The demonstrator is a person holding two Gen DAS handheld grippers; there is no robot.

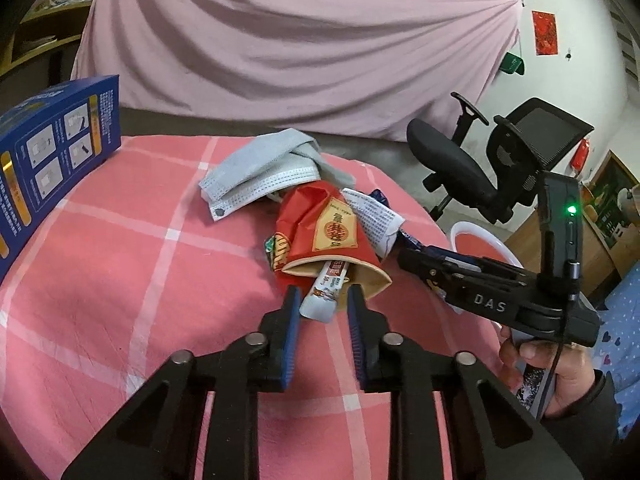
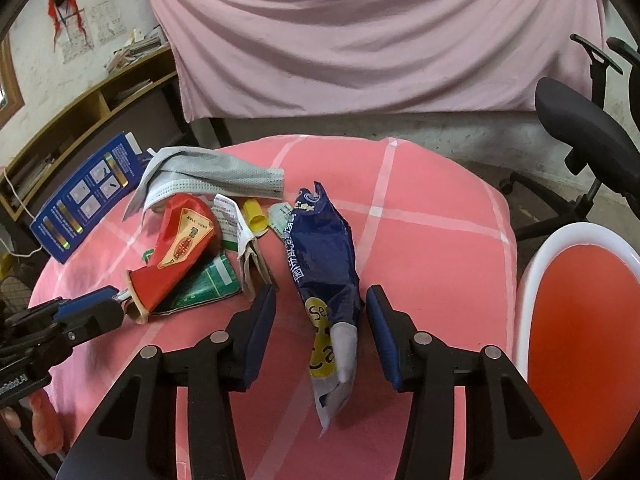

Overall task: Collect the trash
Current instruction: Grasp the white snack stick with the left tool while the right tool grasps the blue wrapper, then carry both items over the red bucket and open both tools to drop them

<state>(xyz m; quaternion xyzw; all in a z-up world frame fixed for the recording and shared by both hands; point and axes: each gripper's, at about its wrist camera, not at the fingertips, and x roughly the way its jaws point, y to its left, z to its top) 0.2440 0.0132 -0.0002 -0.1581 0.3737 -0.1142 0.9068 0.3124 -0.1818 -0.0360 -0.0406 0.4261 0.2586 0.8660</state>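
Note:
A flattened red paper cup (image 1: 320,236) (image 2: 176,248) lies on the pink checked tablecloth (image 1: 120,280) with its mouth toward me. A white sachet (image 1: 322,296) sticks out of that mouth. My left gripper (image 1: 323,300) (image 2: 116,300) sits at the cup's mouth, its pads closed in on the sachet. A long dark blue snack bag (image 2: 324,260) lies between the pads of my right gripper (image 2: 322,308) (image 1: 416,260). A gap shows on each side of the bag, so that gripper is open.
Grey face masks (image 1: 260,176) (image 2: 212,180), a printed slip (image 2: 232,216), a yellow cap (image 2: 256,216) and a green packet (image 2: 204,284) lie around the cup. A blue box (image 1: 52,160) stands at the left. A white bin with a red liner (image 2: 580,320) and an office chair (image 1: 480,168) are on the right.

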